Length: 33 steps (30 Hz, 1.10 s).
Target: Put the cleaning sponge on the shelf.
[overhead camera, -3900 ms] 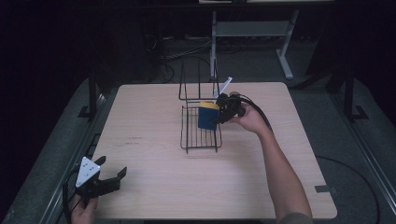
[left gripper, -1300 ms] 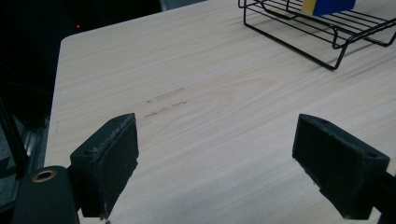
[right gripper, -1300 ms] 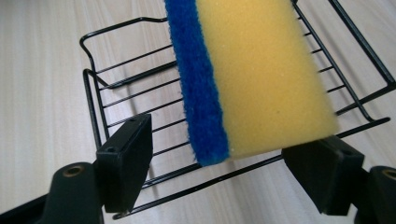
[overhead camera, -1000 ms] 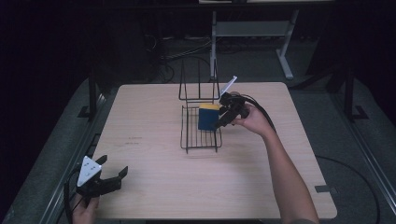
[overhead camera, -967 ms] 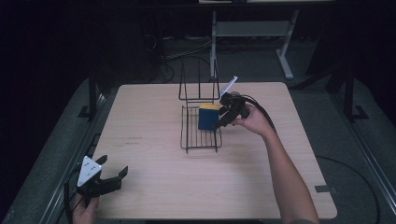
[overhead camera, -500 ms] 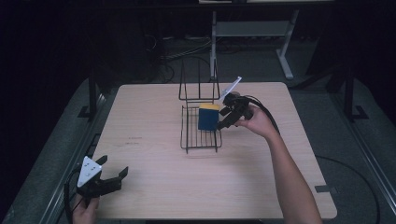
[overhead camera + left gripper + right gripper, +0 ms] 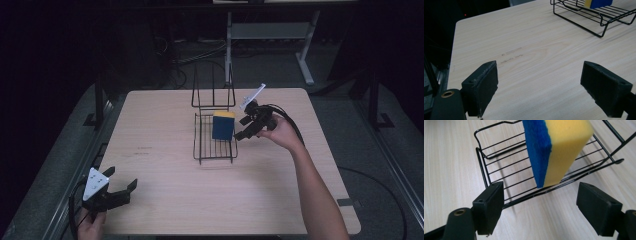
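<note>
Your left gripper sits at the near left corner of the table, jaws spread wide with nothing between them; in the left gripper view its two black pads frame bare pale wood, and the faint dark marks on the tabletop ahead of them are too smudged to read as writing. Your left hand grips it from below at the table's edge, with the grey three-cornered plate facing up. Toward the middle of the table stands the black wire rack, its tall back frame on the far side. A blue and yellow sponge stands on edge in the rack, leaning at the right side; it carries no label or print that you can make out. Your right gripper is just beside the rack's right side, released, jaws apart and clear of the sponge. In the right gripper view the sponge stands between and beyond the open pads. Your right forearm reaches in from the near right, extended, wrist turned inward toward the rack.
</note>
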Tool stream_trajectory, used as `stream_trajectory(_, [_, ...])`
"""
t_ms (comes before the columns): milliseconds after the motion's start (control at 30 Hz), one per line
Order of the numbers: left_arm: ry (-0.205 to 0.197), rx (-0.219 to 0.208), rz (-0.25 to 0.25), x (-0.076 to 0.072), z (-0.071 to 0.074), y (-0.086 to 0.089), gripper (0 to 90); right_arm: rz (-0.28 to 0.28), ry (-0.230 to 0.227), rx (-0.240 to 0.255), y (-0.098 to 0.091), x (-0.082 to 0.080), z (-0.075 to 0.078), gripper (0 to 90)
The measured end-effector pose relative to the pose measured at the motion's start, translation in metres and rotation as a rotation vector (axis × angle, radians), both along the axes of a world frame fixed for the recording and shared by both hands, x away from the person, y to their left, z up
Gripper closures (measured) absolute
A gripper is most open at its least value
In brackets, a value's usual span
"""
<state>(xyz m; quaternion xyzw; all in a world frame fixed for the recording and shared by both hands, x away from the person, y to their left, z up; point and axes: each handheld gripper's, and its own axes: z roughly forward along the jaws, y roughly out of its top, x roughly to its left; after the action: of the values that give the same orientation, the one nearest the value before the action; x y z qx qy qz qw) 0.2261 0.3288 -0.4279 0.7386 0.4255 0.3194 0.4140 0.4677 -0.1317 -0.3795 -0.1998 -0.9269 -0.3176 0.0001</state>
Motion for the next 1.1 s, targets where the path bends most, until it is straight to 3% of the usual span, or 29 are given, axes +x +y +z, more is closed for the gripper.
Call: stream_trajectory(1100, [0.006,0.004,-0.002,0.000,-0.001,-0.001,13.9,-0.019,-0.011,-0.027,-0.024,-0.022,-0.003,19.8])
